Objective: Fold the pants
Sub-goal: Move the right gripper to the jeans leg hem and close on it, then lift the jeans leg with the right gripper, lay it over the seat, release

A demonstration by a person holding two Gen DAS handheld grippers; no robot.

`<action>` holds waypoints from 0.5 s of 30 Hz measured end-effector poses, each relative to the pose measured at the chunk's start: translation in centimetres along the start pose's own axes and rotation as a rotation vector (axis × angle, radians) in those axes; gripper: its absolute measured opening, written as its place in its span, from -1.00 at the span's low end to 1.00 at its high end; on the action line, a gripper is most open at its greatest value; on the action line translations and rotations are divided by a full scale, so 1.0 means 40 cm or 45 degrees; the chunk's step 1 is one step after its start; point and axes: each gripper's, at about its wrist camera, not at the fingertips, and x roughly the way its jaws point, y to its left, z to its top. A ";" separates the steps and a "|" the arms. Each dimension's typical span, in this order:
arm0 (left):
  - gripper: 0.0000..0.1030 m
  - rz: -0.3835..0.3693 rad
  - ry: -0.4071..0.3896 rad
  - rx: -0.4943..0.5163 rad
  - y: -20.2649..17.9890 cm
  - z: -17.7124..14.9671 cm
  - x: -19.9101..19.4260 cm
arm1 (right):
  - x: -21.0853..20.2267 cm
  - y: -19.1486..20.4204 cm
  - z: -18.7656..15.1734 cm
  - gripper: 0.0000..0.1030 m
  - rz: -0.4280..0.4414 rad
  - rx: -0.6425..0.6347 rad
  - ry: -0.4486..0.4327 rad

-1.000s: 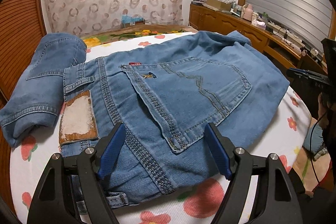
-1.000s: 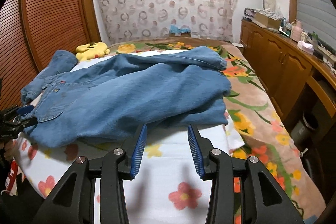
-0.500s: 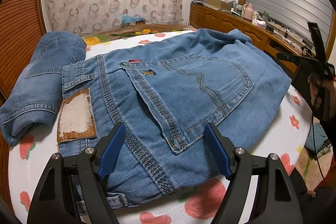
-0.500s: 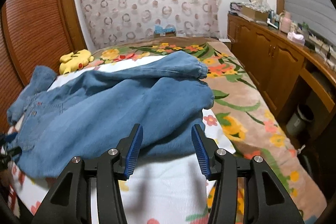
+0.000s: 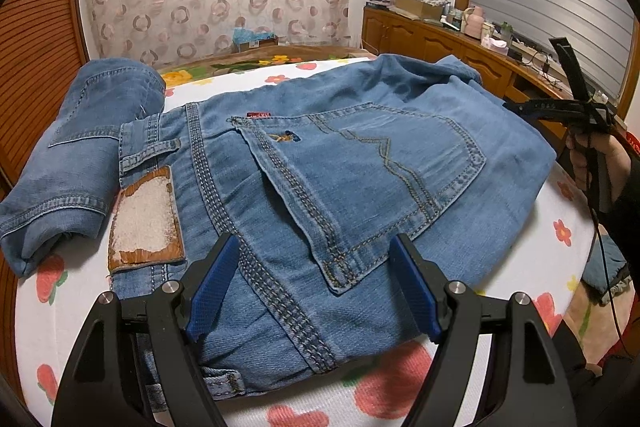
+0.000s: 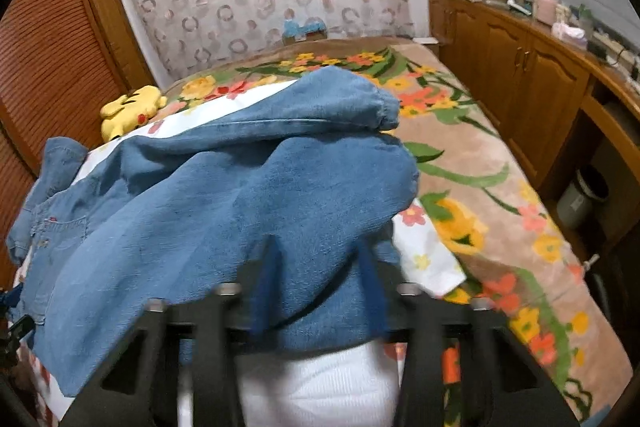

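Note:
Blue denim pants (image 5: 328, 163) lie on the bed, back pocket and worn leather waist patch (image 5: 146, 223) facing up. My left gripper (image 5: 316, 279) is open and empty, its blue pads low over the seat of the pants near the front edge. In the right wrist view the folded legs of the pants (image 6: 248, 203) lie heaped across the bed. My right gripper (image 6: 320, 283) is open, blurred by motion, with its fingers over the near edge of the leg fabric. It also shows at the right of the left wrist view (image 5: 576, 107).
The bed has a white flowered sheet (image 5: 384, 383) over a brown floral blanket (image 6: 480, 155). A yellow plush toy (image 6: 128, 107) lies at the far left. Wooden cabinets (image 6: 520, 75) run along the right, a louvred wardrobe (image 6: 52, 67) along the left. A small bin (image 6: 580, 199) stands below the cabinets.
My right gripper has moved forward over the bed onto the near edge of the pant legs. My left gripper has stayed almost still over the seat.

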 end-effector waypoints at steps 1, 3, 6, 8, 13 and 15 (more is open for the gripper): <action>0.52 0.000 0.000 0.000 0.000 0.000 0.000 | -0.004 0.001 -0.001 -0.77 0.002 -0.009 -0.001; 0.52 -0.003 -0.001 -0.002 0.002 0.000 0.000 | -0.030 0.012 -0.009 -0.93 -0.027 -0.067 -0.040; 0.52 -0.003 -0.003 -0.003 0.002 -0.001 0.000 | -0.093 0.015 -0.015 -0.96 -0.057 -0.116 -0.126; 0.52 -0.008 -0.007 -0.008 0.003 -0.003 0.000 | -0.149 0.002 -0.021 -0.96 -0.066 -0.114 -0.193; 0.52 -0.010 -0.013 -0.010 0.002 0.003 -0.006 | -0.269 -0.039 -0.032 -0.96 -0.070 -0.093 -0.278; 0.52 -0.014 -0.018 -0.014 0.003 0.008 -0.010 | -0.268 -0.048 -0.040 -0.96 -0.087 -0.103 -0.249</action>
